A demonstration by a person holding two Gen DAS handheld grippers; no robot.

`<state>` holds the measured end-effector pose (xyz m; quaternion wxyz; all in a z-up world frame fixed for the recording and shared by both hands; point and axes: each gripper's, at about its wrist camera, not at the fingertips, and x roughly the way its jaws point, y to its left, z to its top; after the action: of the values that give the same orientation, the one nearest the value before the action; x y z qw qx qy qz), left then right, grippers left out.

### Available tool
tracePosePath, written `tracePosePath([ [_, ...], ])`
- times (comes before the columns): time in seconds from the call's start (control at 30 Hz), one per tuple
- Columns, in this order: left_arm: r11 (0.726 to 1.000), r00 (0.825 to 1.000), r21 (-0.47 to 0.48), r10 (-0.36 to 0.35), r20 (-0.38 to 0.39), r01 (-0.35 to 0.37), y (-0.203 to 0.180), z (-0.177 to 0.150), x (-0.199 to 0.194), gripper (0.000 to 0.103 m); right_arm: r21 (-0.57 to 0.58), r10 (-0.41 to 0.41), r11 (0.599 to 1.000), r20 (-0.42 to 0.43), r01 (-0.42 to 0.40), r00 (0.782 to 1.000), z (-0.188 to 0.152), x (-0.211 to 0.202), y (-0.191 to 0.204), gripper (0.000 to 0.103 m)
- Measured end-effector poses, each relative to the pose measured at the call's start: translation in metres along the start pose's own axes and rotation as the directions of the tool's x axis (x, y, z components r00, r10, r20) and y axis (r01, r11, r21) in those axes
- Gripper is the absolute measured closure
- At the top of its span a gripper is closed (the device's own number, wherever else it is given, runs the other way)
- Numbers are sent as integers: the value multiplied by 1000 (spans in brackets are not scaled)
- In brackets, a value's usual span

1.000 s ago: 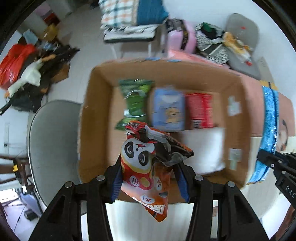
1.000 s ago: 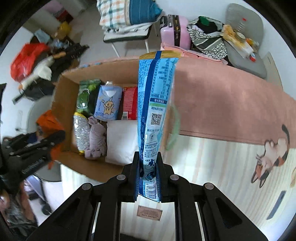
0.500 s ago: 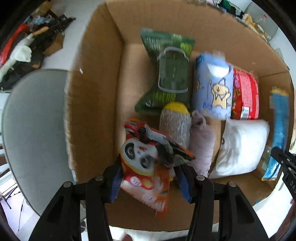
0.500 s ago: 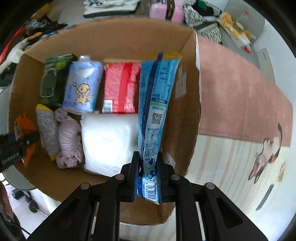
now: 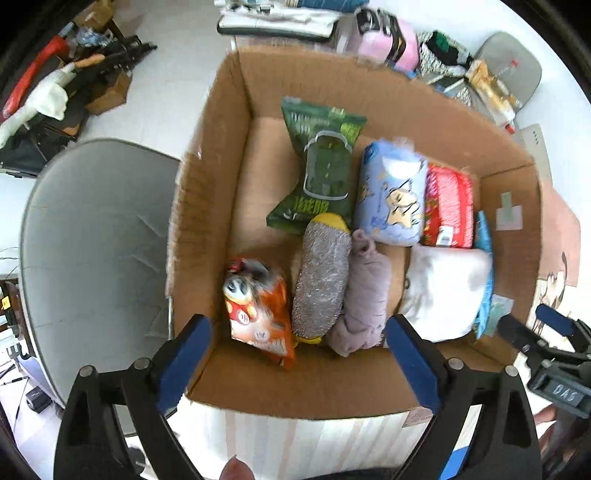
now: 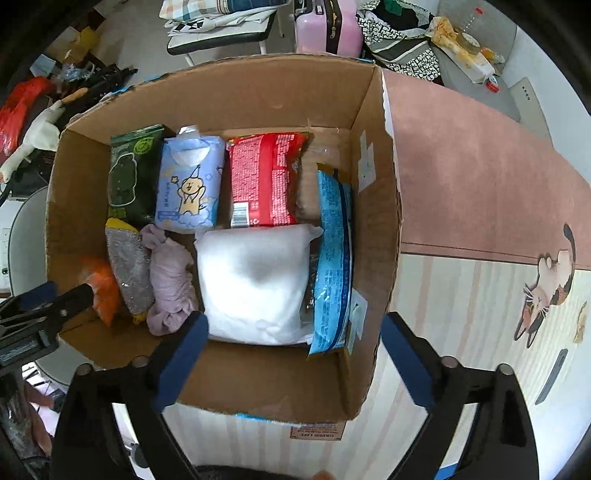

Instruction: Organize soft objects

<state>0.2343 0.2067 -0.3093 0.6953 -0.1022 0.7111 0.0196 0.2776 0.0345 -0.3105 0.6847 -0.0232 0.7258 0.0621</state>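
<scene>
An open cardboard box point(image 5: 207, 192) point(image 6: 373, 206) holds several soft packs. The orange panda snack bag point(image 5: 258, 310) point(image 6: 103, 288) lies at the box's near left, below my left gripper point(image 5: 299, 354), whose jaws are opening with nothing between them. The long blue packet point(image 6: 332, 258) point(image 5: 484, 266) stands along the box's right wall, free of my right gripper point(image 6: 291, 354), whose jaws are also opening and empty. Also inside are a green bag point(image 5: 319, 166), a light blue tissue pack point(image 6: 190, 184), a red pack point(image 6: 266, 177), a white pillow point(image 6: 255, 284), a grey sponge point(image 5: 321, 277) and a lilac cloth point(image 5: 365, 295).
The box sits on a table with a pink and striped cat-print cloth point(image 6: 480, 221). A grey chair point(image 5: 92, 240) stands left of the box. Beyond it are a pink suitcase point(image 6: 328, 26), piled clothes and floor clutter point(image 5: 55, 92).
Both grippers came down over the box and opened. The panda snack bag dropped out of the left gripper into the box; the blue packet left the right gripper and rests against the right wall.
</scene>
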Motion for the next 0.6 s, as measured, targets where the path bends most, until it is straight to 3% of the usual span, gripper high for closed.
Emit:
tracePosePath([
  [0.2, 999, 997, 29, 27, 68, -29, -14, -15, -12, 4, 17, -3, 1000, 37, 3, 999, -16, -7, 3, 0],
  [0.37, 998, 993, 29, 56, 100, -59, -25, -15, 0, 4, 35, -10, 999, 48, 8, 999, -27, -3, 1, 0],
  [0.6, 998, 993, 25, 62, 100, -65, -34, -21, 5, 4, 56, -17, 998, 56, 14, 998, -34, 1, -3, 0],
])
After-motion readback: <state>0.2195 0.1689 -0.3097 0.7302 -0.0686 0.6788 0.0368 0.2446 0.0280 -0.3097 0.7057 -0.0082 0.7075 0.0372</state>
